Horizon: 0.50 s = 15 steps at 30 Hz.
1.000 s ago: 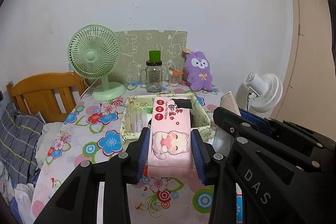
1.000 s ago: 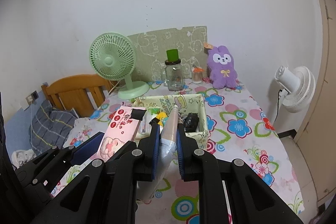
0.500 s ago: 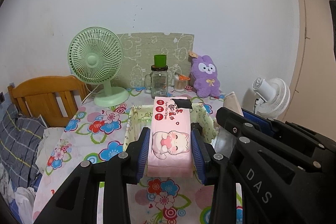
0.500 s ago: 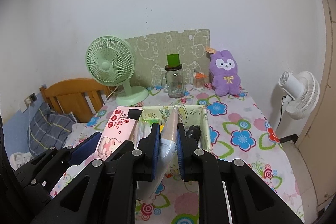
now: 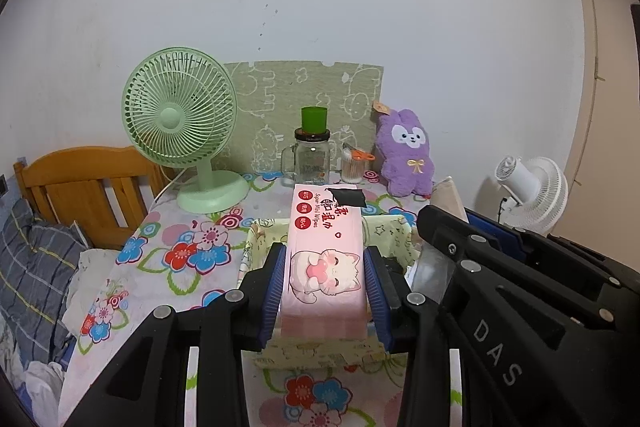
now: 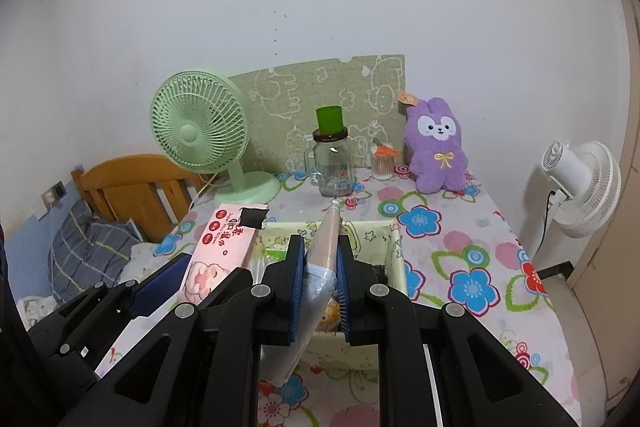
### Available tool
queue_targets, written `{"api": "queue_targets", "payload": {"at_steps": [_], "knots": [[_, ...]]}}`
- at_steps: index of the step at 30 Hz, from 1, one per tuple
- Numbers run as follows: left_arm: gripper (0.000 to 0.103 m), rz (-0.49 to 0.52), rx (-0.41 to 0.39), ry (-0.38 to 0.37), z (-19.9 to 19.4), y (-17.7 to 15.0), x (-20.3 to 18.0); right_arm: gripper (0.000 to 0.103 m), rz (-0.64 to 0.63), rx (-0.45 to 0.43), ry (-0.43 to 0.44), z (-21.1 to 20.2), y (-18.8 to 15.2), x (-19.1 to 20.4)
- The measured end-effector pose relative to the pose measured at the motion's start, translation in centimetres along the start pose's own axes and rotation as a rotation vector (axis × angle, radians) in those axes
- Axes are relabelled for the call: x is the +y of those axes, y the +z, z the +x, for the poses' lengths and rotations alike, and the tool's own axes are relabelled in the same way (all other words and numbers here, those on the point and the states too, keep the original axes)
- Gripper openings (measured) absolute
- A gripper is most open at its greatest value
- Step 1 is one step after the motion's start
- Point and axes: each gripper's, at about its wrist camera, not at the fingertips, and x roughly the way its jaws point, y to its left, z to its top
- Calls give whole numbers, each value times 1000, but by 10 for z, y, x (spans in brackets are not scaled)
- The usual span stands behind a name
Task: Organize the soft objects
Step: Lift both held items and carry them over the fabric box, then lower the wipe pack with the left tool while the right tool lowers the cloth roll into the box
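My left gripper (image 5: 325, 267) is shut on a pink wet-wipes pack (image 5: 326, 243) with a cat picture, held above a pale yellow-green fabric basket (image 5: 256, 239). The pack also shows in the right wrist view (image 6: 222, 247). My right gripper (image 6: 318, 263) is shut on a beige plastic-wrapped tissue pack (image 6: 324, 247), held over the same basket (image 6: 394, 259). That pack's tip shows in the left wrist view (image 5: 448, 193). A purple plush rabbit (image 5: 406, 153) sits at the back of the table.
On the flowered tablecloth (image 6: 460, 259) stand a green desk fan (image 5: 180, 123), a glass jar with a green cup (image 5: 312, 155) and a cotton-swab jar (image 5: 354, 167). A white floor fan (image 6: 580, 183) stands right; a wooden bed frame (image 5: 80, 183) stands left.
Both grippers have moved forward and up with their packs; the basket has come closer and now sits under the held packs. Neither grip has changed.
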Motion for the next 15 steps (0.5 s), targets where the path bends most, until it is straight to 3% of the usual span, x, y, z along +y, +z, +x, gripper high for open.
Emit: {"api": "queue_targets", "payload": {"at_steps": [15], "knots": [[40, -19, 29, 11, 45, 8, -4, 18, 8, 54, -26, 46, 10, -18]]}}
